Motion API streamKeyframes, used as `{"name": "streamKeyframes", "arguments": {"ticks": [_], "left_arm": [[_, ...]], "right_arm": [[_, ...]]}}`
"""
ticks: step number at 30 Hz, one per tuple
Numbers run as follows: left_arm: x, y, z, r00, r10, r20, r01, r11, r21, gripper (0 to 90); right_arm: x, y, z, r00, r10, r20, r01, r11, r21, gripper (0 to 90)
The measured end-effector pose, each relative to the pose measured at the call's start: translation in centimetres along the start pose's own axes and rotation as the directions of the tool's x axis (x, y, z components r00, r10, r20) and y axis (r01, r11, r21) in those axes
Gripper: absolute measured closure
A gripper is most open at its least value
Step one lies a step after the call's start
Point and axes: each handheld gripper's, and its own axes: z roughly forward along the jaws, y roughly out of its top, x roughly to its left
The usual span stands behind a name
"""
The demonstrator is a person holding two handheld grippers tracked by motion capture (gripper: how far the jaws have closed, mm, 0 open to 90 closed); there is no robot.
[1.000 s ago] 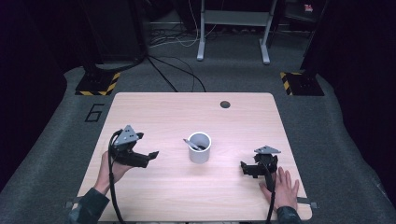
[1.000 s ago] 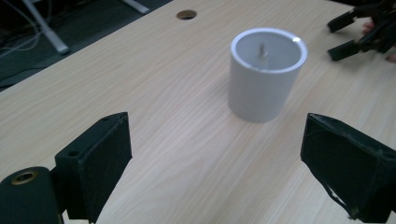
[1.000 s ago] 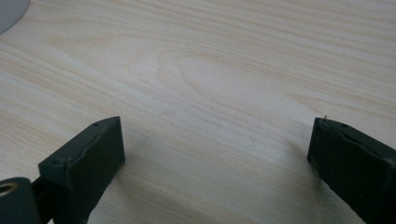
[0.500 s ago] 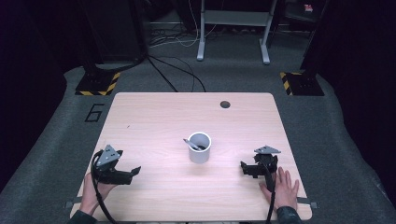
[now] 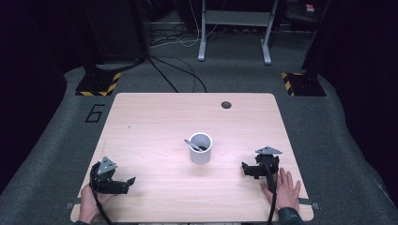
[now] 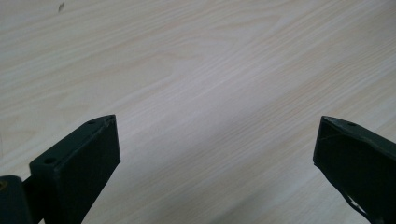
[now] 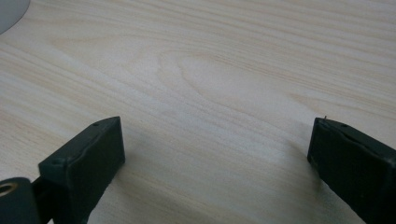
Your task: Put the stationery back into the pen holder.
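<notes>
The left claw (image 5: 123, 183) has drawn back to the surface's (image 5: 155, 122) near corner, released and empty like the right claw (image 5: 248, 169), the white cup (image 5: 201, 148) standing untouched between them.

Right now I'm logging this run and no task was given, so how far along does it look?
Done, apparently: a spoon stands in the white cup mid-table. In hand: nothing; the left tool and right tool sit open near the table's front edge, bare wood between their jaws. Left: nothing obvious; it looks finished or unstarted, and I can't tell which.
</notes>
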Motion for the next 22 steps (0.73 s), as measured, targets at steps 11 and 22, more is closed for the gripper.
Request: {"name": "streamKeyframes", "arguments": {"ticks": [11,22], "left_arm": [[0.9,-2.3,1.8,0.9945,-0.104,-0.009,0.104,0.9943,0.022,0.3],[0.4,-2.5,2.1,0.9973,-0.069,-0.023,0.070,0.9973,0.024,0.0]], "right_arm": [[0.0,0.0,0.0,1.0000,0.000,0.000,0.000,1.0000,0.000,3.3],[0.0,0.0,0.0,1.0000,0.001,0.001,-0.001,1.0000,-0.002,3.3]]}}
